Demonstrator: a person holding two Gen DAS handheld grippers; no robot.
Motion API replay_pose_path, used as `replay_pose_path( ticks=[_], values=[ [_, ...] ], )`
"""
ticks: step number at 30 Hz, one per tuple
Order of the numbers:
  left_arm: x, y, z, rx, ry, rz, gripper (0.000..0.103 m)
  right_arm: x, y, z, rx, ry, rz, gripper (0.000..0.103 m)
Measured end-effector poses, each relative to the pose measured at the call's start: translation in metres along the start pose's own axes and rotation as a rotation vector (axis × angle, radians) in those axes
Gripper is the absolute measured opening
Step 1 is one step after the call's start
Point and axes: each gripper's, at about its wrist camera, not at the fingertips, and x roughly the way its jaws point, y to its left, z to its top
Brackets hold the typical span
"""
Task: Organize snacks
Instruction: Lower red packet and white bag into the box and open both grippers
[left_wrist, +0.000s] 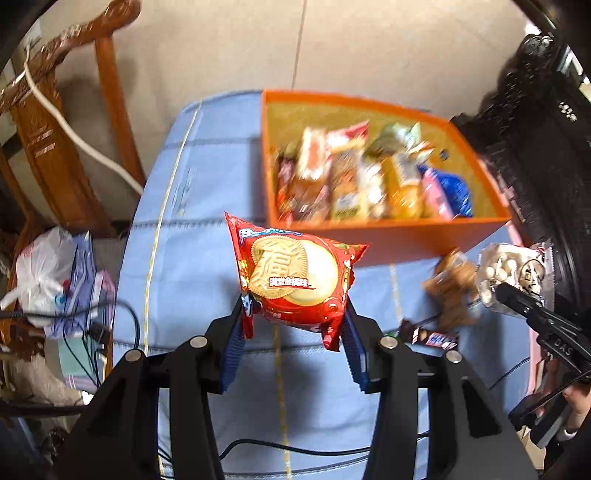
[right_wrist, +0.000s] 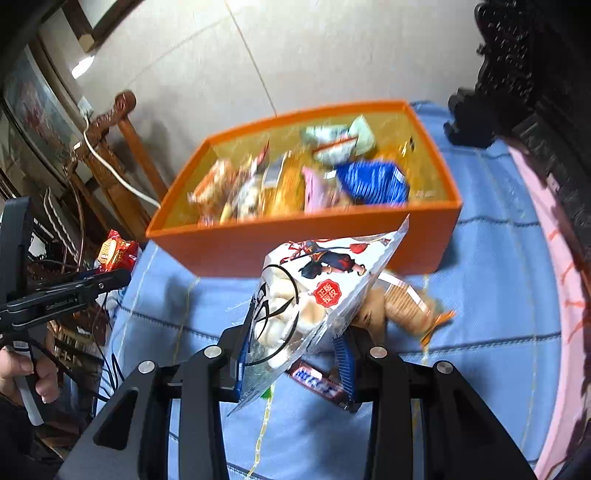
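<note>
Red biscuit pack (left_wrist: 295, 280) pinched in left tongs (left_wrist: 295, 325); clear snack bag (right_wrist: 306, 306) clamped in right tongs (right_wrist: 291, 354).

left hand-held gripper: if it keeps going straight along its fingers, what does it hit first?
Probably the near wall of the orange box; the left hand-held gripper, holding the red biscuit pack, points that way, though depth is unclear.
</note>
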Motion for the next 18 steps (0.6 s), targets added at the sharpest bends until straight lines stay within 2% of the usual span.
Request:
replay_pose_path(
  ticks=[9,12,18],
  values=[
    [-0.01,-0.026,0.052,0.037,-0.07,-0.024,0.046,-0.018,-0.01,0.047,-0.02,-0.092,-0.015,0.038],
    [0.001,-0.033,0.082,0.047,-0.085,-0.027,0.046,-0.014,-0.015,0.069,-0.026,-0.118,-0.025,0.038],
    [0.039,-0.046,0.131,0.027,-0.071,-0.032,0.048,0.022,-0.03,0.117,0.014,-0.129,-0.05,0.04]
  ],
)
